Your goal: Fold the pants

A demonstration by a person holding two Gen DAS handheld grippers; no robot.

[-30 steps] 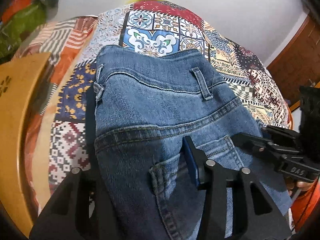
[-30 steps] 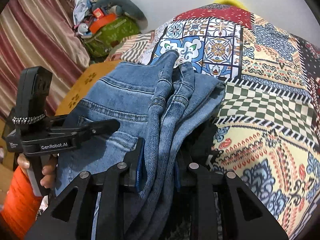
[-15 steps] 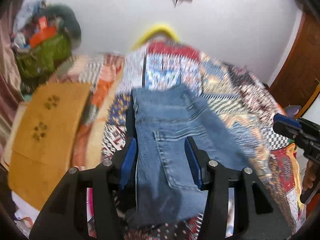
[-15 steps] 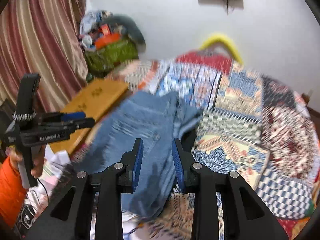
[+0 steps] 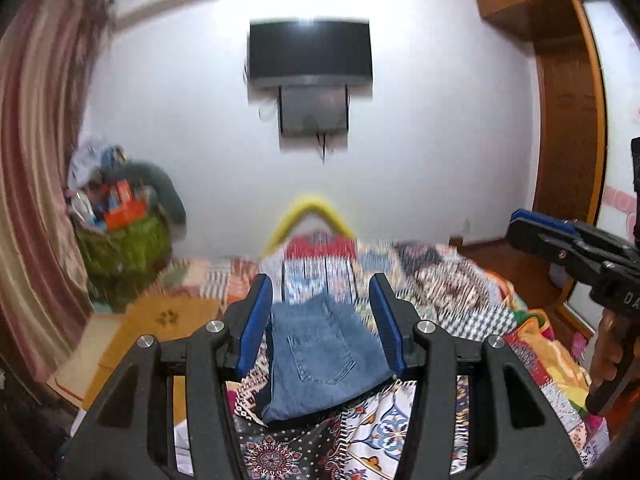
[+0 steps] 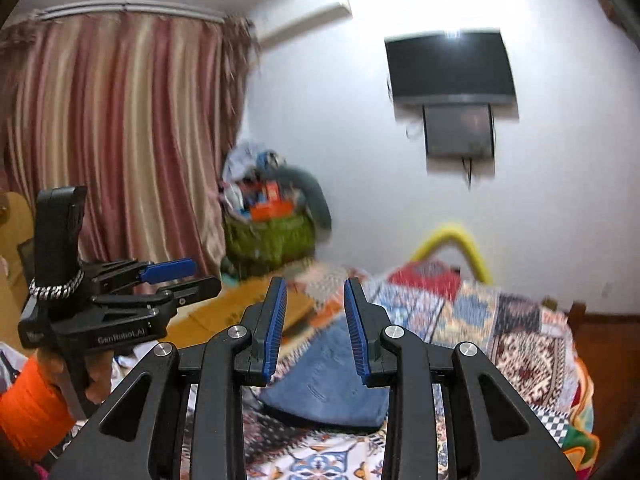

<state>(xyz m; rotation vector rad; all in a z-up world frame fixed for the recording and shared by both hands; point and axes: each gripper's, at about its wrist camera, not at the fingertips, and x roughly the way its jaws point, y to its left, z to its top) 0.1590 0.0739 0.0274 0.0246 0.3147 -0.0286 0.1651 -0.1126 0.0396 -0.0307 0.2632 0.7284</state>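
The blue jeans (image 5: 324, 356) lie folded in a compact stack on the patchwork bedspread (image 5: 460, 292), back pocket facing up. My left gripper (image 5: 320, 278) hovers above and short of them, open, with nothing between its blue pads. In the right wrist view the jeans (image 6: 328, 380) lie below and beyond my right gripper (image 6: 314, 282), which is also open and empty, with a narrower gap. Each gripper shows in the other's view: the right gripper (image 5: 520, 226) at the right edge, the left gripper (image 6: 204, 276) at the left, held by a hand in an orange sleeve.
A dark TV (image 5: 310, 50) hangs on the white wall beyond the bed. A green bag (image 5: 120, 248) heaped with things stands in the left corner by striped curtains (image 6: 120, 140). A wooden board (image 5: 160, 320) lies left of the bed and a wooden wardrobe (image 5: 568, 120) stands at the right.
Both grippers have let go of the jeans and pulled up and back from the bed. The jeans stay folded on the spread, and both views now tilt up to the wall.
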